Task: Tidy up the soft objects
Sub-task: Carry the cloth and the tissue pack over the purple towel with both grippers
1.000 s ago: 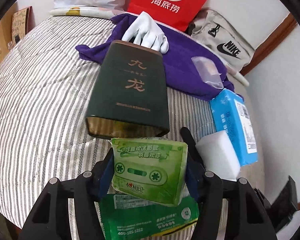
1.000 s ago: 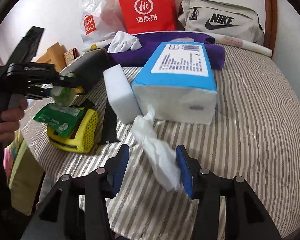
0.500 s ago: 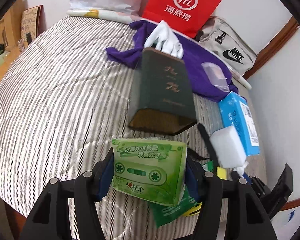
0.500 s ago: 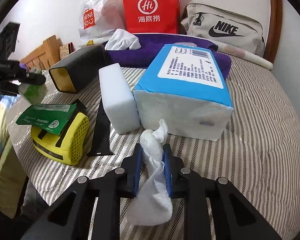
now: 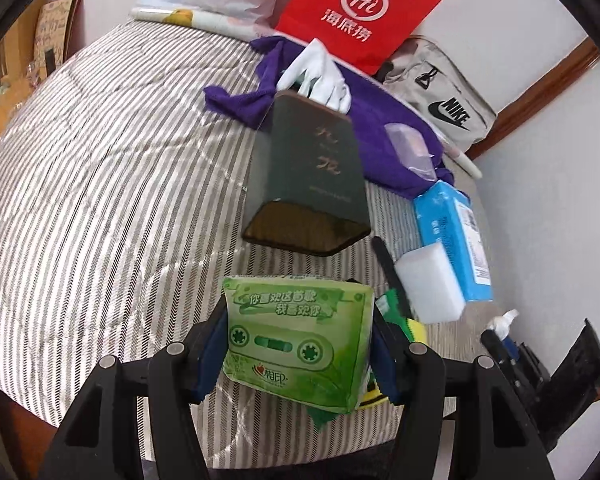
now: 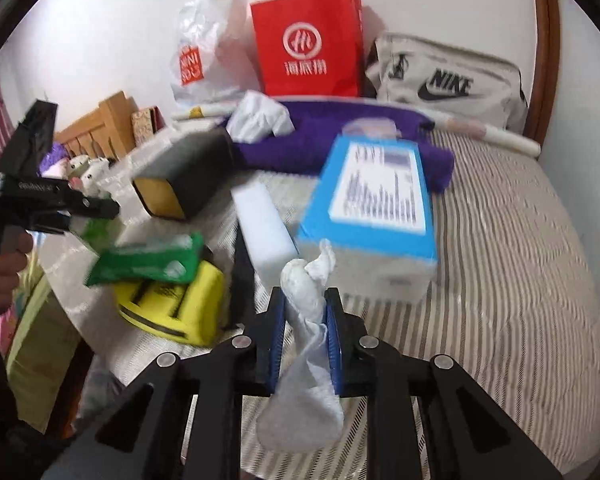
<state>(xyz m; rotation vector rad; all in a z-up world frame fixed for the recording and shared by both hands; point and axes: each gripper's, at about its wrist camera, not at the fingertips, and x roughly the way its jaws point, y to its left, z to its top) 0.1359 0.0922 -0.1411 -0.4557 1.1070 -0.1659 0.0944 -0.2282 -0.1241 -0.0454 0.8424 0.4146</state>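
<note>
My left gripper (image 5: 298, 344) is shut on a green tissue pack (image 5: 296, 340) with a cassette print, held above the striped bed (image 5: 100, 184). My right gripper (image 6: 306, 312) is shut on a crumpled white tissue (image 6: 306, 300), lifted off the bed in front of the blue tissue box (image 6: 374, 208). A white sponge block (image 6: 262, 228) lies left of that box. A purple cloth (image 6: 340, 140) with a white glove (image 6: 260, 116) on it lies farther back. The left gripper (image 6: 52, 200) and its hand also appear at the left of the right wrist view.
A dark green tapered box (image 5: 312, 184) lies mid-bed. A yellow mesh item (image 6: 172, 300) with a green packet (image 6: 148, 260) on it sits near the bed's left edge. A red paper bag (image 6: 308, 44), white plastic bag (image 6: 204, 52) and grey Nike bag (image 6: 444, 80) line the wall.
My right gripper closed on the white tissue and lifted it off the bed. My left gripper carried the green pack away from the green packet and yellow item.
</note>
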